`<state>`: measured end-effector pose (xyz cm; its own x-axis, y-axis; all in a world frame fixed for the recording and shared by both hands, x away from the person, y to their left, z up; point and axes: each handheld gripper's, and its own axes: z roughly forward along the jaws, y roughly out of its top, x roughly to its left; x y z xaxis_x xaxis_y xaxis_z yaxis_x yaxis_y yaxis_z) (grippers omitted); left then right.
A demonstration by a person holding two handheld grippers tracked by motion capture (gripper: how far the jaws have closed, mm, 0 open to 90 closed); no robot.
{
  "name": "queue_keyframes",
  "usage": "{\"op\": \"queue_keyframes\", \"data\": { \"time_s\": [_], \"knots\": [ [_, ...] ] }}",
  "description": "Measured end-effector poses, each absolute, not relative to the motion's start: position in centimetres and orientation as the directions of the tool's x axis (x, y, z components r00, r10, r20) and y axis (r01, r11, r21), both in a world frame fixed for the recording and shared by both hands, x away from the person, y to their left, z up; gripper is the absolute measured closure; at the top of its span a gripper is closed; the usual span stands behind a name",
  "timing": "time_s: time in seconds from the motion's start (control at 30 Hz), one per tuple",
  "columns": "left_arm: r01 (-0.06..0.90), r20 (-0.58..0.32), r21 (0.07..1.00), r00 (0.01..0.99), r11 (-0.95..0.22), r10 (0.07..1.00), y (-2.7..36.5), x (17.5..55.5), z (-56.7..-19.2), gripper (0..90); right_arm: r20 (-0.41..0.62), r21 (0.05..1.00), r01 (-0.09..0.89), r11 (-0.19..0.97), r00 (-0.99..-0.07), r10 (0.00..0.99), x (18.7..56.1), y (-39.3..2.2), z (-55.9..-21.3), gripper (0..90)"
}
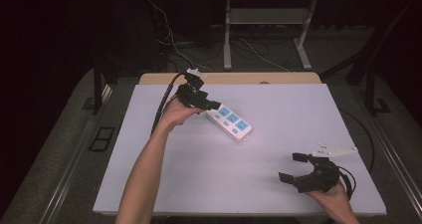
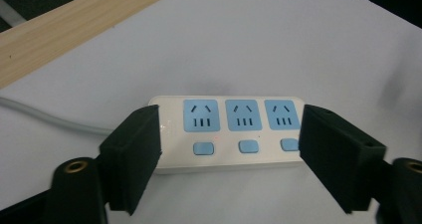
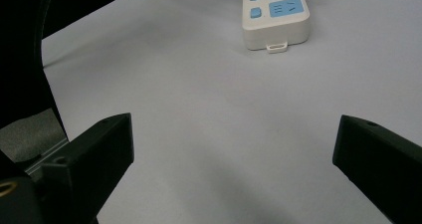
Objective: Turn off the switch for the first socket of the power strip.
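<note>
Worktop (image 1: 278,184) carries a white power strip (image 1: 230,122) near its far left; the left tool (image 2: 229,159), jaws spread, straddles both ends and could skid it if closed off-centre. Right tool (image 1: 297,167) waits spread, well apart.

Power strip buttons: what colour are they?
Light blue, on the white power strip; its buttons show best in the left gripper view.
</note>
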<state>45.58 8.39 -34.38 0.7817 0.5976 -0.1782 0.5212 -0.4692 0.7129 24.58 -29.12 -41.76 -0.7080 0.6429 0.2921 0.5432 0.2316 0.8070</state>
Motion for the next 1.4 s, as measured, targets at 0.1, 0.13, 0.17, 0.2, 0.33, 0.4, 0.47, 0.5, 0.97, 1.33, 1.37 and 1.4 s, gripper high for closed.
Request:
{"op": "queue_keyframes", "data": {
  "time_s": [0.1, 0.13, 0.17, 0.2, 0.33, 0.4, 0.47, 0.5, 0.97, 1.33, 1.37, 1.4],
  "knots": [
    [0.528, -0.189, 0.717, 0.776, -0.455, 0.602, 8.4, 45.8, -34.6, 36.0, 0.292, 0.807, 0.543, 0.231, -0.708, 0.643, 24.6, -29.1, -41.8, 2.5],
    [0.529, -0.190, 0.717, 0.774, -0.454, 0.604, 8.5, 45.9, -34.6, 38.8, 0.292, 0.807, 0.543, 0.231, -0.708, 0.643, 24.6, -29.1, -41.8, 2.4],
    [0.532, -0.192, 0.719, 0.771, -0.447, 0.607, 8.5, 46.0, -34.7, 41.8, 0.292, 0.807, 0.543, 0.232, -0.708, 0.643, 24.6, -29.1, -41.8, 2.4],
    [0.534, -0.195, 0.720, 0.769, -0.444, 0.609, 8.5, 46.0, -34.8, 44.9, 0.292, 0.807, 0.543, 0.232, -0.709, 0.642, 24.6, -29.1, -41.8, 2.5],
    [0.546, -0.211, 0.715, 0.764, -0.437, 0.610, 8.6, 46.4, -35.1, 56.6, 0.290, 0.806, 0.543, 0.236, -0.710, 0.642, 24.6, -29.1, -41.8, 2.5],
    [0.555, -0.222, 0.711, 0.759, -0.431, 0.612, 8.6, 46.5, -35.3, 62.7, 0.289, 0.805, 0.543, 0.238, -0.710, 0.643, 24.6, -29.1, -41.8, 2.5],
    [0.562, -0.232, 0.706, 0.759, -0.431, 0.609, 8.6, 46.7, -35.5, 69.4, 0.289, 0.805, 0.544, 0.238, -0.709, 0.643, 24.6, -29.1, -41.8, 2.5],
    [0.568, -0.236, 0.701, 0.756, -0.432, 0.611, 8.7, 46.8, -35.6, 72.3, 0.288, 0.805, 0.543, 0.238, -0.710, 0.643, 24.6, -29.1, -41.8, 2.5],
    [0.590, -0.246, 0.670, 0.749, -0.450, 0.615, 8.3, 47.6, -37.1, 89.2, 0.286, 0.805, 0.541, 0.243, -0.713, 0.641, 24.6, -29.1, -41.8, 2.5],
    [0.595, -0.246, 0.649, 0.753, -0.474, 0.610, 7.6, 47.8, -38.2, 89.3, 0.283, 0.803, 0.541, 0.249, -0.715, 0.639, 24.6, -29.1, -41.8, 2.5],
    [0.595, -0.246, 0.647, 0.754, -0.477, 0.609, 7.6, 47.8, -38.2, 89.3, 0.284, 0.803, 0.541, 0.249, -0.715, 0.639, 24.6, -29.1, -41.8, 2.5],
    [0.596, -0.247, 0.646, 0.755, -0.478, 0.607, 7.5, 47.9, -38.3, 89.3, 0.283, 0.803, 0.541, 0.249, -0.715, 0.639, 24.6, -29.1, -41.8, 2.5]
  ]
}}
